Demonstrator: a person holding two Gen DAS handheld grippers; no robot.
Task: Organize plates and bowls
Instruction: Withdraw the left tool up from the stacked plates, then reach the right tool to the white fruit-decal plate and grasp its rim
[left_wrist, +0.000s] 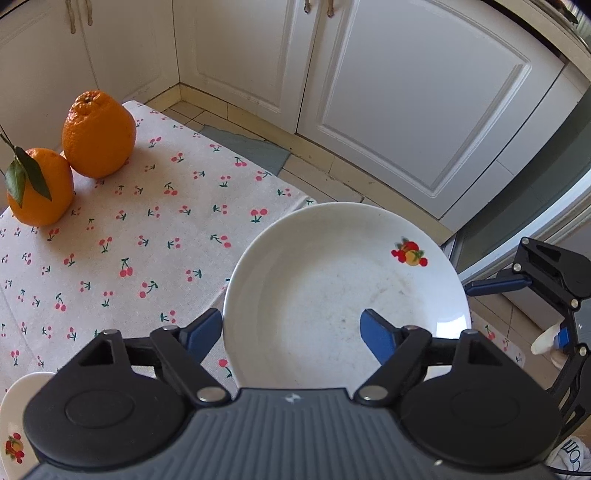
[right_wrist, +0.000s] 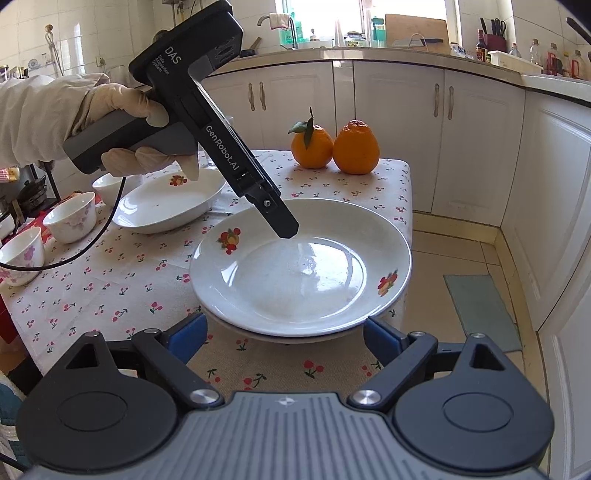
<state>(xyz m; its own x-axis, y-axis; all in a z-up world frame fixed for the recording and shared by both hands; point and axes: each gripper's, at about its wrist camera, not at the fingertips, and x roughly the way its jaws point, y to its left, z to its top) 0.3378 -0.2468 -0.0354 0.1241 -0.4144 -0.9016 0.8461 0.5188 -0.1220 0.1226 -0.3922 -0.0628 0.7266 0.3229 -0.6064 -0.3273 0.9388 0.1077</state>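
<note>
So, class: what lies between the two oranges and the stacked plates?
Only bare cherry-print tablecloth between oranges and stacked plates, seen in the right wrist view.

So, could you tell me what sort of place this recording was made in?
Most likely a home kitchen: white cabinets run under a countertop crowded with bottles, with a tap by the window, and plates and bowls sit on a small table with a cherry-print cloth.

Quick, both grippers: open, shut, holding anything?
Left gripper: open, straddling the plate rim, not gripping.
Right gripper: open, holding nothing.
</note>
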